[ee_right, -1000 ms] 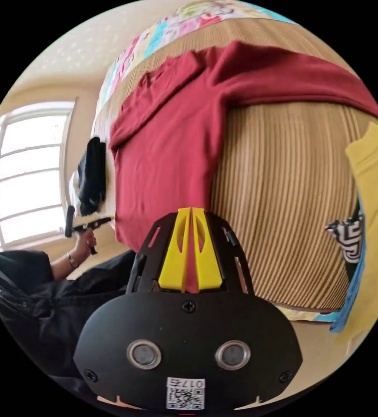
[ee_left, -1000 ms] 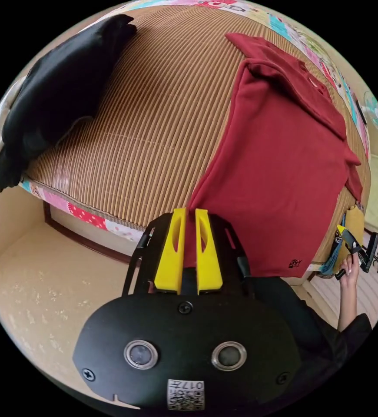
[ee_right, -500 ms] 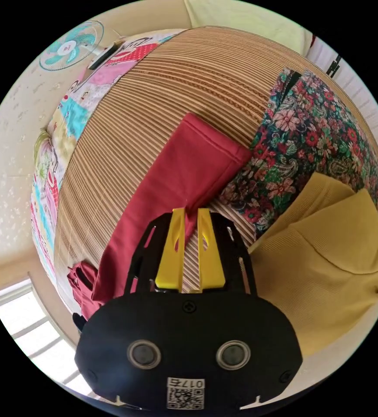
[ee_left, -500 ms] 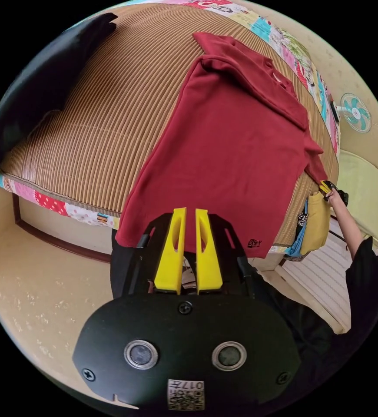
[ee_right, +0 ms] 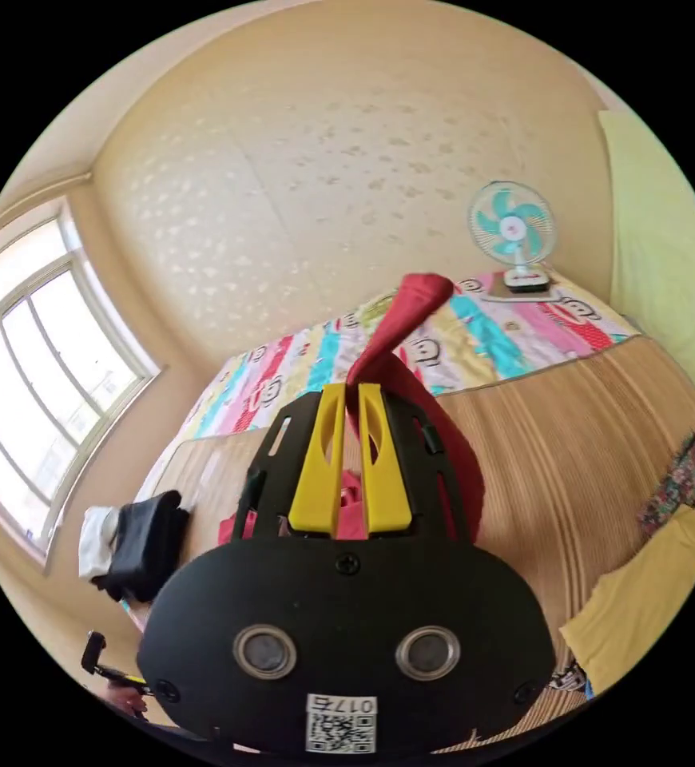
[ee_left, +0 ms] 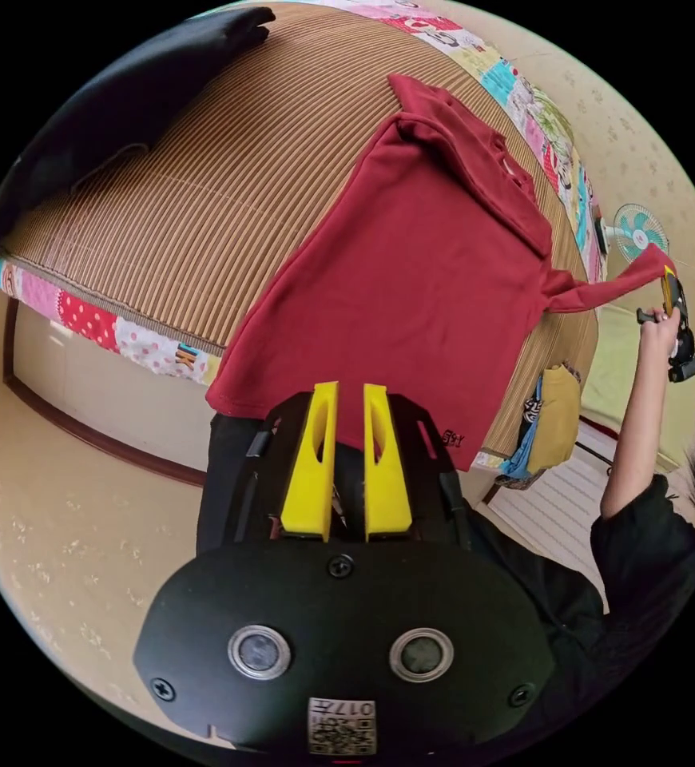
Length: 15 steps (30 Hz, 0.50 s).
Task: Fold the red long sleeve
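Red long sleeve [ee_left: 427, 272] lies spread flat on the striped mat [ee_left: 204, 200], its hem hanging over the near edge. The left gripper [ee_left: 346, 399] sits just at that hem, jaws a narrow gap apart, nothing between them. Over on the right, the right gripper [ee_right: 346, 397] has one sleeve [ee_right: 399, 327] pinched between its jaws, lifted clear of the mat and stretched taut out from the shirt's body. A fan [ee_right: 511, 228] stands far off.
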### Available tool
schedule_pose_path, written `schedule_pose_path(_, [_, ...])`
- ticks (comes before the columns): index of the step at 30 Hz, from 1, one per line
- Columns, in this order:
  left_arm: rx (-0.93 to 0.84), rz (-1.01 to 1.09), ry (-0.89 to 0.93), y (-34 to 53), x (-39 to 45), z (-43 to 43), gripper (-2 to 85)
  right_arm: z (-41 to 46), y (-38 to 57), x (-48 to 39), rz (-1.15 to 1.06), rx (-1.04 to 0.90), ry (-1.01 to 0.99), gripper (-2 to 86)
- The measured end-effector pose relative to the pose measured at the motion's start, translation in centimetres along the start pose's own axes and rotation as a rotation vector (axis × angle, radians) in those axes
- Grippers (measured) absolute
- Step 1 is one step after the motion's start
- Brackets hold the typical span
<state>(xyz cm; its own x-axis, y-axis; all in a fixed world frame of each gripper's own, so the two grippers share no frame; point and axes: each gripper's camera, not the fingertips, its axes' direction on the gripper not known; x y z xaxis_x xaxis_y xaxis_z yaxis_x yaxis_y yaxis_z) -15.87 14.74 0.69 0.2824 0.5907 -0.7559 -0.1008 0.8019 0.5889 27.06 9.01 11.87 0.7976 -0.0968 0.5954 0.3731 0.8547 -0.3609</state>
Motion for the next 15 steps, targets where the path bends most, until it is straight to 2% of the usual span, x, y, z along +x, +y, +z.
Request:
schedule_pose_path(2, [0.024,0.009,-0.003,0.3,-1.5,-0.5,7.1,6.7,3.8,-4.3,-0.080,-0.220,-0.156,3.2])
schedule_pose_path(4, [0.055,0.026,-0.020,0.5,-3.9,-1.4,8.3,14.2,11.5,-7.9,-0.179,-0.613,-0.260,3.6])
schedule_pose_path(6, [0.077,0.044,-0.039,0.5,-6.0,-2.4,9.4,15.0,17.1,-7.8,-0.190,-0.790,-0.301,4.1])
schedule_pose_path(11, [0.060,0.135,-0.113,-0.5,-11.8,-4.2,12.7,3.2,25.0,-0.5,-0.049,-0.808,-0.133,7.8])
schedule_pose_path(15, [-0.071,0.241,-0.113,-3.4,-16.3,-2.3,14.8,-7.6,30.2,7.3,0.141,-0.907,0.088,12.7])
